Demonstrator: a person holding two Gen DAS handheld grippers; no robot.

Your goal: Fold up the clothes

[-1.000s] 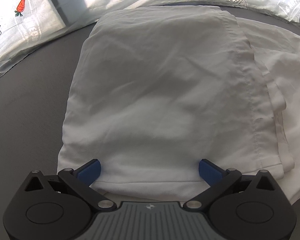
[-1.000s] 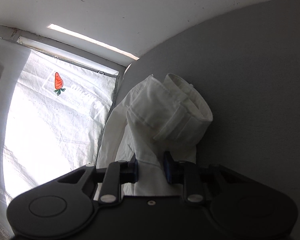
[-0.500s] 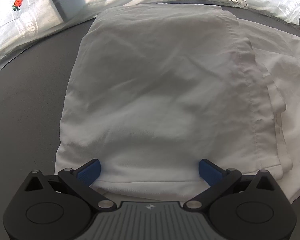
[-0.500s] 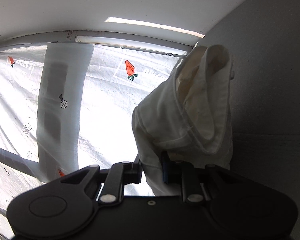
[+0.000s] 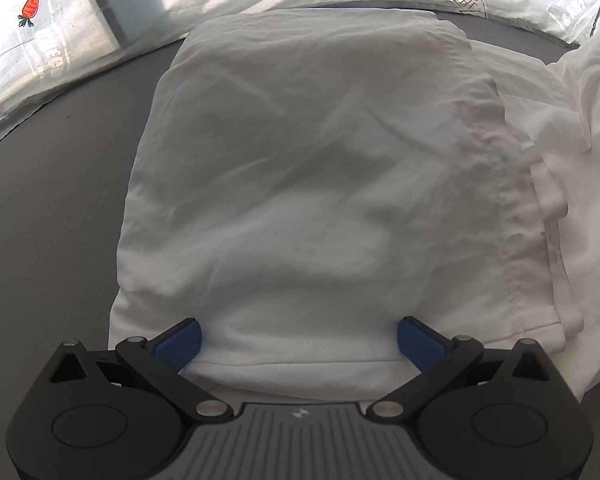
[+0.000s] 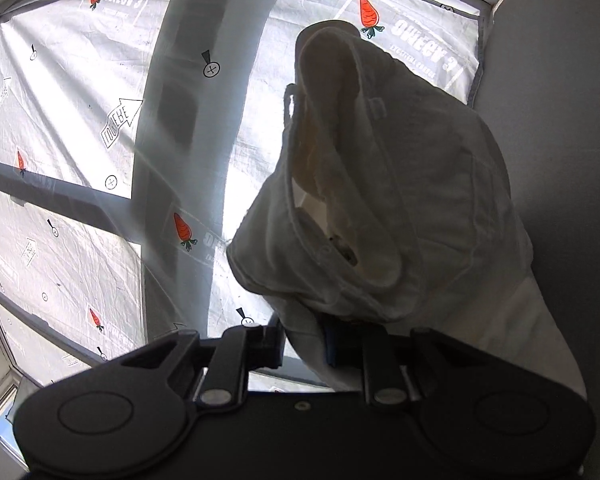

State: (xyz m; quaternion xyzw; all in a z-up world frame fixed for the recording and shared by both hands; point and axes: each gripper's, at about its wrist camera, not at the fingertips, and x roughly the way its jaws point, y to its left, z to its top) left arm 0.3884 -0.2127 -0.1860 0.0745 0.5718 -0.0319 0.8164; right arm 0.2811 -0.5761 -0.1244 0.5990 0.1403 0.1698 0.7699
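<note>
Gripping a bunched fold of white cloth, the right gripper (image 6: 303,344) has its blue pads (image 6: 330,346) pinched tight on the fabric, w/ only the thin layer between them. That held part is the waistband end of the white garment (image 6: 400,208): it rises up in front of the cam as an open, pouch-like loop, cream lining showing inside, a belt loop and a small button visible near the rim. Behind it, approx. the whole left side of the right wrist view is a translucent plastic sheet (image 6: 80,120) over a window, printed w/ orange carrots, arrows and crossed circles; a grey wall (image 6: 560,100) fills the right side.

The left gripper (image 5: 298,344) has its fingers spread wide, blue pads (image 5: 178,344) well apart, nothing clamped. It sits low over the near hem of the folded section of the same garment (image 5: 320,184), one pad near each side of the hem; contact w/ the cloth can't be told. This folded section lies flat on the dark grey table (image 5: 48,200), seam running down its right edge. More loose white cloth is heaped at the right edge of the left wrist view. The plastic sheet runs along the table's far edge.
</note>
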